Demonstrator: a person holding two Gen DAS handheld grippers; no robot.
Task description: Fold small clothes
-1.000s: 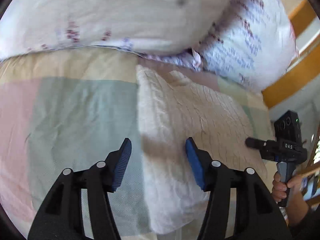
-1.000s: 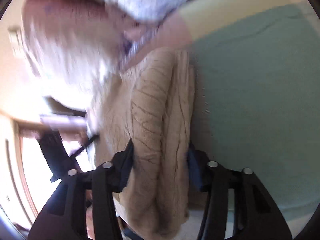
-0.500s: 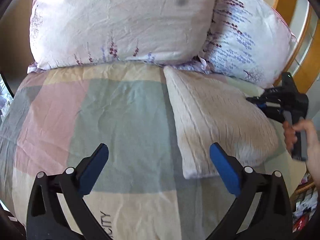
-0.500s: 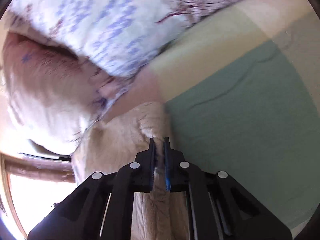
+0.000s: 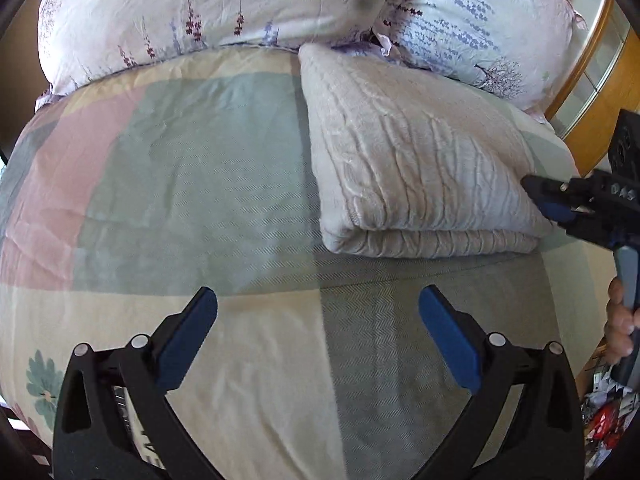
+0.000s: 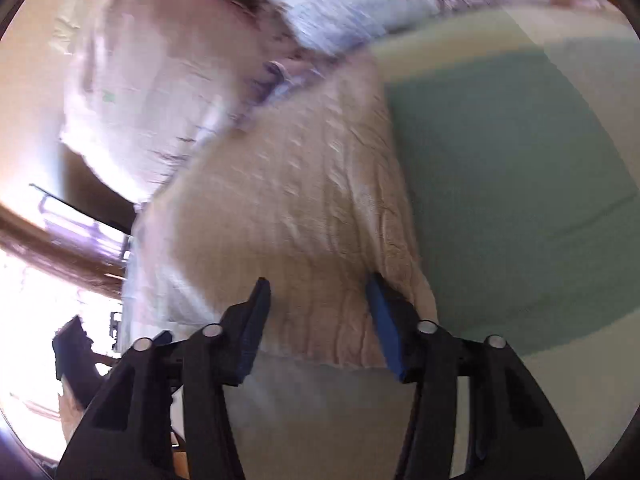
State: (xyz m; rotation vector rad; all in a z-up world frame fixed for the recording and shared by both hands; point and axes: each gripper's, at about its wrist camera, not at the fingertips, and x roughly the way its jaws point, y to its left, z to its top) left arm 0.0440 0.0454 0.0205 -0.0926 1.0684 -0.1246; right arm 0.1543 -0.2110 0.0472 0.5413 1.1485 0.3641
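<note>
A cream knitted garment (image 5: 416,160) lies folded into a thick rectangle on the patchwork bedspread (image 5: 192,168), its far end against the pillows. My left gripper (image 5: 318,322) is open and empty, hovering over the bedspread short of the garment's near fold. My right gripper (image 6: 318,312) is open, its jaws just over the garment's (image 6: 288,216) near edge, holding nothing. It also shows at the right edge of the left wrist view (image 5: 552,200), beside the garment's right corner.
Two floral pillows (image 5: 208,12) (image 5: 480,20) lie across the far end of the bed. A wooden frame (image 5: 596,120) runs along the right side. Clutter (image 5: 604,420) lies on the floor at the lower right.
My left gripper opened wide and drew back off the garment. My right gripper was shut on the garment's edge half a second ago and has opened and let it go.
</note>
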